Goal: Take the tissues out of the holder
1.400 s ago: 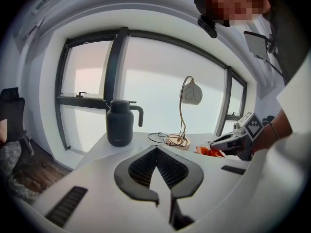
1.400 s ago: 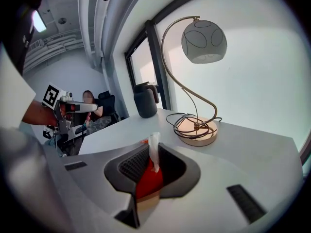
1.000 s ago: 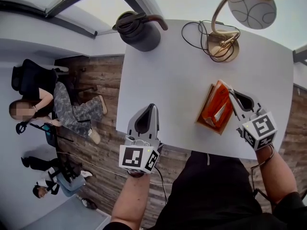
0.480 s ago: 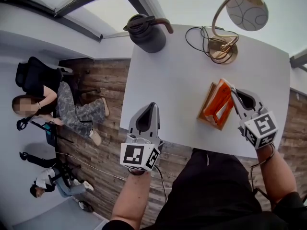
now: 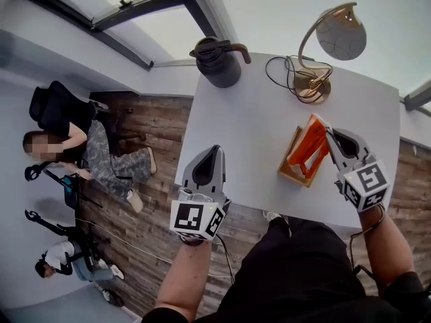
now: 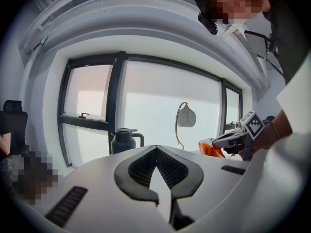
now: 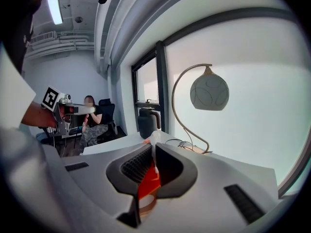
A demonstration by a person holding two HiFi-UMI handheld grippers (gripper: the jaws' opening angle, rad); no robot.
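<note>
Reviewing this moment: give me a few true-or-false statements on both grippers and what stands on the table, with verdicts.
1. The right gripper is shut on the orange tissue pack. True.
2. The left gripper holds a tissue. False: its jaws are together with nothing between them.
3. The lamp lies on the floor. False: it stands on the table.
4. A dark jug stands at the table's far left corner. True.
</note>
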